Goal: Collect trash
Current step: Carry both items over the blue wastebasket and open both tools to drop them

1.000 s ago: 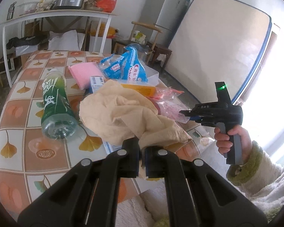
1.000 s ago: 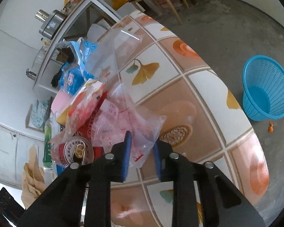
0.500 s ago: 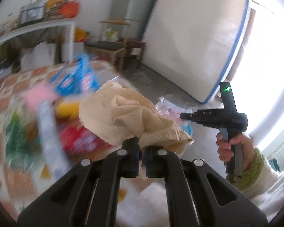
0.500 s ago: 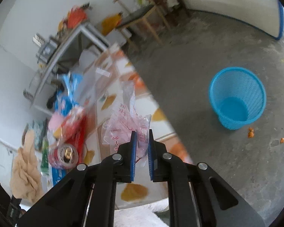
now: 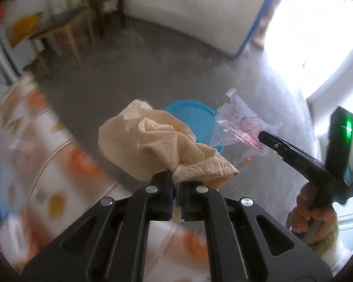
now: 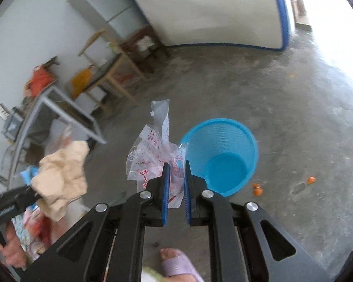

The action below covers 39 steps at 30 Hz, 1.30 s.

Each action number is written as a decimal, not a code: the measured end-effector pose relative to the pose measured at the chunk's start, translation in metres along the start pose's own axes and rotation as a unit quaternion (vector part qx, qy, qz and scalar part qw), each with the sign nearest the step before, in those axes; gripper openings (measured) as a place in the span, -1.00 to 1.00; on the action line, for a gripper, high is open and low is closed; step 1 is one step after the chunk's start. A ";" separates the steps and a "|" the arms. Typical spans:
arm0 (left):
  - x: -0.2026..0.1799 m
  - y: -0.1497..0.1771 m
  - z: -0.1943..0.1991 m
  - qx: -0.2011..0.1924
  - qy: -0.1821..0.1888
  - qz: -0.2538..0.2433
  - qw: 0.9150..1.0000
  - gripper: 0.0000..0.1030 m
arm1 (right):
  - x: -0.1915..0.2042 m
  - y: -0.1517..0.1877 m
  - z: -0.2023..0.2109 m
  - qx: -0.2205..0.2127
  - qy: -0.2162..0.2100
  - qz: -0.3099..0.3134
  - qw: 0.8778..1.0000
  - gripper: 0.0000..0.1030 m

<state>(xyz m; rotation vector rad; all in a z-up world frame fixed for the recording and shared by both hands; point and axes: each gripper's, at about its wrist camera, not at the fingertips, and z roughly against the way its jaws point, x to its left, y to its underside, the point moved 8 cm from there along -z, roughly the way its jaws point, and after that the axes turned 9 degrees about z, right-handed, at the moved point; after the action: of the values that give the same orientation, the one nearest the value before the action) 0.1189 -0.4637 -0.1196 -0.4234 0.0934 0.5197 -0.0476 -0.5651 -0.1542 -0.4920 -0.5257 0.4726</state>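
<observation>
Partly hidden behind the left gripper's [image 5: 176,185] clamped tissue [image 5: 153,141]: blue basket [image 5: 195,115]; right gripper [image 6: 175,176] pinches wrapper [image 6: 153,155].

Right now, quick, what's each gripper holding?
Left gripper: shut on the crumpled beige paper towel.
Right gripper: shut on the clear plastic bag with red print.
</observation>
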 end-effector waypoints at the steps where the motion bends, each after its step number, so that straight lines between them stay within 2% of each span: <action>1: -0.006 -0.009 -0.020 0.013 -0.011 -0.013 1.000 -0.94 | -0.009 -0.001 -0.009 0.006 0.008 -0.004 1.000 -0.78; 3: -0.022 -0.022 -0.063 0.045 -0.012 -0.030 0.998 -0.94 | -0.027 -0.001 -0.032 0.021 0.024 -0.013 0.999 -0.78; 7: -0.045 -0.031 -0.133 0.108 0.019 -0.009 0.994 -0.94 | -0.051 0.001 -0.073 0.051 0.049 -0.021 0.997 -0.78; 12: -0.056 -0.038 -0.196 0.132 0.012 -0.001 0.991 -0.87 | -0.080 0.000 -0.126 0.083 0.072 -0.029 0.993 -0.73; 13: -0.058 -0.040 -0.204 0.134 0.013 0.002 0.991 -0.61 | -0.085 0.002 -0.135 0.087 0.071 -0.032 0.993 -0.71; 14: -0.057 -0.042 -0.212 0.136 0.004 0.002 0.991 -0.20 | -0.088 0.003 -0.144 0.090 0.065 -0.035 0.993 -0.71; 16: -0.054 -0.048 -0.218 0.124 -0.011 0.002 0.992 0.10 | -0.095 0.009 -0.165 0.105 0.059 -0.036 0.992 -0.48; 18: -0.053 -0.049 -0.222 0.122 -0.013 0.008 0.992 0.12 | -0.105 0.017 -0.186 0.122 0.060 -0.038 0.990 -0.26; 20: -0.050 -0.052 -0.224 0.130 -0.003 0.029 0.991 0.14 | -0.113 0.025 -0.195 0.129 0.060 -0.048 0.989 -0.17; 23: -0.046 -0.056 -0.214 0.116 0.011 0.048 0.992 0.15 | -0.123 0.033 -0.197 0.131 0.066 -0.059 0.987 -0.13; 26: -0.045 -0.061 -0.200 0.103 0.022 0.053 0.993 0.15 | -0.127 0.035 -0.185 0.114 0.066 -0.066 0.989 -0.09; 29: -0.049 -0.067 -0.167 0.079 0.039 0.047 0.995 0.15 | -0.127 0.033 -0.162 0.095 0.063 -0.068 0.991 -0.07; 32: -0.056 -0.070 -0.119 0.030 0.033 0.027 0.999 0.16 | -0.122 0.030 -0.132 0.074 0.057 -0.061 0.994 -0.03; 34: -0.058 -0.065 -0.071 -0.021 0.022 0.002 1.000 0.16 | -0.115 0.029 -0.104 0.056 0.052 -0.051 0.996 0.11; 36: -0.060 -0.052 -0.031 -0.051 0.015 -0.017 0.998 0.22 | -0.106 0.027 -0.077 0.036 0.045 -0.041 0.998 0.25; 39: -0.062 -0.019 0.027 -0.087 0.027 -0.023 0.996 0.37 | -0.090 0.031 -0.037 0.012 0.042 -0.021 0.999 0.44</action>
<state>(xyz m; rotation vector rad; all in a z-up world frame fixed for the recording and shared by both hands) 0.0743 -0.4960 -0.0761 -0.6085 0.0911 0.4722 -0.1044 -0.6006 -0.2310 -0.4743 -0.4486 0.4161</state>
